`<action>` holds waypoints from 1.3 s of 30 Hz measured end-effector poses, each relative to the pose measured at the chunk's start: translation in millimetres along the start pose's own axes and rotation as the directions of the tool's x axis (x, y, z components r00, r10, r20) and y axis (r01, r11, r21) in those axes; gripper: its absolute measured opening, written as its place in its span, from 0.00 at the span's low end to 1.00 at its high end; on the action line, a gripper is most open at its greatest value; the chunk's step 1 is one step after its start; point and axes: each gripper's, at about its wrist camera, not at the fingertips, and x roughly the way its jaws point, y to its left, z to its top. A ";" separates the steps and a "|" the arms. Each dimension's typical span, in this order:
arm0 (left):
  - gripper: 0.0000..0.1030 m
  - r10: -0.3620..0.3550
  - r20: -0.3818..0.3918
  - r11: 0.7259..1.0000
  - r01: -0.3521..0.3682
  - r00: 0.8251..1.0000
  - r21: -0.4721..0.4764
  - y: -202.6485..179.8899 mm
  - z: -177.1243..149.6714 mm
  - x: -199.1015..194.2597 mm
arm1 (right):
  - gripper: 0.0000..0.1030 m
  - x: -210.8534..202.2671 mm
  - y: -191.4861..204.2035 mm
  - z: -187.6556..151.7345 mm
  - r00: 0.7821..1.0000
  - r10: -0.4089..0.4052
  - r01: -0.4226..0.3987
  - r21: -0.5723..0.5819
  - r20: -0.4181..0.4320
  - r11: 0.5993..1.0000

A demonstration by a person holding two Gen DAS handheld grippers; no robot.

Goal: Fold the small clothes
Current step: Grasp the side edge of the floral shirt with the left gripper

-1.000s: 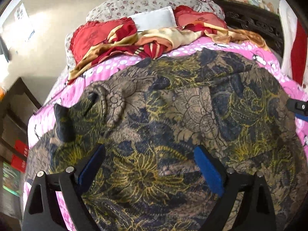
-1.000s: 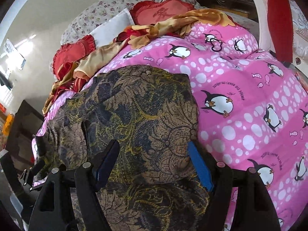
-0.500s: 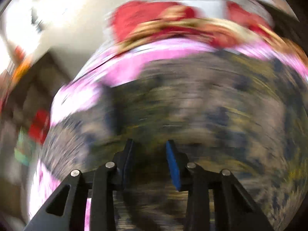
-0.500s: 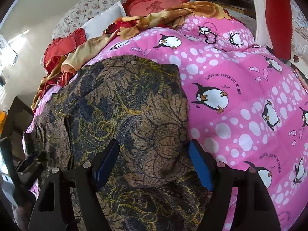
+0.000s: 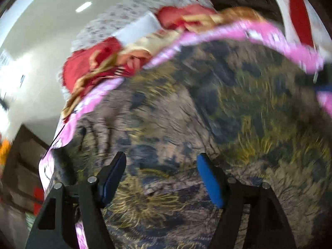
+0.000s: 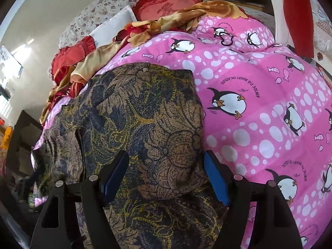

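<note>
The left gripper (image 5: 161, 178) has just been reopening; its blue fingers (image 5: 209, 182) stand apart over the patterned garment (image 5: 186, 108), gripping nothing. The right gripper (image 6: 166, 174) hangs released above the garment's right edge. It lies ahead on the pink penguin quilt (image 6: 269, 95), cushions (image 6: 166, 6) beyond.

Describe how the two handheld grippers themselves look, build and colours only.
Both look alike. The left gripper and the right gripper each have two black angular plastic fingers with triangular cut-outs and silver round bolt heads. Flat blue pads line the inner faces. No cables, markings or sleeves show.
</note>
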 end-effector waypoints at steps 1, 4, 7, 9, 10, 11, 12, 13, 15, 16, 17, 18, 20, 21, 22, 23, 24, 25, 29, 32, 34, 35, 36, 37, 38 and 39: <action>0.66 0.011 -0.013 1.000 -0.010 1.000 0.022 -1.4 0.3 6.6 | 0.57 -1.6 -1.2 0.3 1.000 0.007 -0.007 0.004 0.002 1.000; 0.36 -0.006 -0.045 1.000 0.005 0.999 -0.025 13.3 4.1 19.6 | 0.57 -5.2 -5.2 0.9 1.000 0.024 -0.025 0.013 0.012 1.000; 0.23 -0.020 -0.056 0.989 0.012 0.998 -0.146 47.5 4.5 25.1 | 0.57 -4.2 -8.0 0.6 0.999 0.032 -0.032 0.014 0.012 0.999; 0.16 -0.026 -0.061 0.975 0.011 0.998 -0.223 62.2 3.0 24.7 | 0.57 -1.0 -10.1 0.1 0.999 0.034 -0.034 0.018 0.006 0.999; 0.11 -0.033 -0.067 0.963 0.013 0.997 -0.270 71.1 -2.4 25.0 | 0.57 0.4 -11.1 -0.1 1.000 0.031 -0.031 0.021 0.004 0.999; 0.09 -0.038 -0.075 0.942 0.011 0.996 -0.334 84.0 -6.7 27.5 | 0.57 1.4 -11.7 -0.5 1.000 0.030 -0.030 0.022 0.002 0.999; 0.09 -0.037 -0.090 0.914 -0.002 0.995 -0.406 100.1 -15.1 29.6 | 0.57 2.0 -12.6 -0.6 1.000 0.030 -0.030 0.024 0.002 0.999; 0.09 -0.035 -0.104 0.889 -0.016 0.994 -0.458 111.4 -21.4 32.5 | 0.57 2.6 -13.1 -0.8 1.000 0.027 -0.027 0.025 0.002 0.999; 0.09 -0.054 -0.096 0.855 -0.004 0.994 -0.518 124.6 -32.8 31.5 | 0.57 2.8 -14.4 -0.1 1.000 0.026 -0.026 0.025 0.000 0.999; 0.09 -0.063 -0.081 0.861 0.013 0.995 -0.508 122.0 -33.3 27.6 | 0.57 2.1 -14.6 0.3 1.000 0.025 -0.025 0.026 0.003 0.999; 0.11 -0.064 -0.063 0.883 0.028 0.996 -0.468 114.7 -30.0 21.9 | 0.57 1.7 -14.9 0.3 1.000 0.026 -0.026 0.028 0.005 0.999; 0.16 -0.067 -0.037 0.912 0.046 0.997 -0.408 101.2 -25.2 11.9 | 0.57 1.6 -14.6 0.7 1.000 0.030 -0.031 0.030 0.007 0.999; 0.49 -0.079 0.003 0.951 0.076 0.997 -0.299 71.5 -9.2 -0.7 | 0.57 2.2 -13.7 0.4 0.999 0.032 -0.032 0.036 0.011 0.999; 0.54 -0.074 0.022 0.968 0.077 0.997 -0.239 55.2 -0.1 -4.3 | 0.57 2.4 -13.2 -0.1 0.999 0.034 -0.034 0.037 0.011 0.999; 0.56 -0.064 0.028 0.979 0.068 0.998 -0.192 40.6 5.2 -7.2 | 0.57 2.6 -11.5 -1.2 0.999 0.037 -0.038 0.034 0.012 0.999; 0.56 -0.060 0.015 0.990 0.061 0.998 -0.125 23.2 11.7 -3.4 | 0.57 2.3 -10.3 -2.2 0.999 0.038 -0.038 0.030 0.013 0.999; 0.56 -0.067 -0.006 0.994 0.067 0.998 -0.085 10.8 14.4 1.4 | 0.57 2.0 -9.6 -3.0 0.999 0.040 -0.040 0.028 0.011 0.999; 0.56 -0.065 -0.039 0.997 0.063 0.997 -0.052 -1.1 15.5 9.6 | 0.57 1.2 -9.6 -3.3 0.999 0.045 -0.046 0.028 0.011 0.999; 0.03 -0.112 -0.080 0.981 0.097 0.991 -0.171 16.0 12.9 24.5 | 0.57 -1.8 -14.1 -2.6 0.998 0.067 -0.067 0.047 0.013 0.997; 0.03 -0.101 -0.084 0.939 0.067 0.991 -0.337 65.4 4.4 28.1 | 0.57 -1.2 -16.8 -3.2 0.998 0.070 -0.070 0.038 0.010 0.997; 0.03 -0.096 -0.081 0.883 0.047 0.992 -0.467 104.5 -8.2 29.5 | 0.57 0.4 -20.3 -3.9 0.998 0.063 -0.063 0.041 0.006 0.997; 0.03 -0.089 -0.083 0.858 0.034 0.993 -0.512 118.9 -14.0 29.9 | 0.57 1.0 -22.4 -4.0 0.998 0.057 -0.057 0.043 0.007 0.997; 0.03 -0.075 -0.092 0.823 0.010 0.993 -0.568 138.9 -24.0 32.1 | 0.57 2.2 -24.5 -3.8 0.999 0.050 -0.050 0.046 0.001 0.998; 0.03 -0.063 -0.110 0.786 -0.019 0.992 -0.618 157.6 -35.3 36.1 | 0.57 3.4 -26.7 -3.3 0.999 0.046 -0.046 0.050 -0.004 0.998; 0.03 -0.057 -0.121 0.761 -0.036 0.991 -0.648 165.9 -44.1 35.4 | 0.57 3.9 -28.5 -3.0 0.999 0.040 -0.040 0.053 -0.004 0.998; 0.04 -0.047 -0.148 0.725 -0.068 0.988 -0.686 182.0 -57.9 38.8 | 0.57 4.5 -30.2 -3.0 1.000 0.031 -0.031 0.054 -0.005 0.998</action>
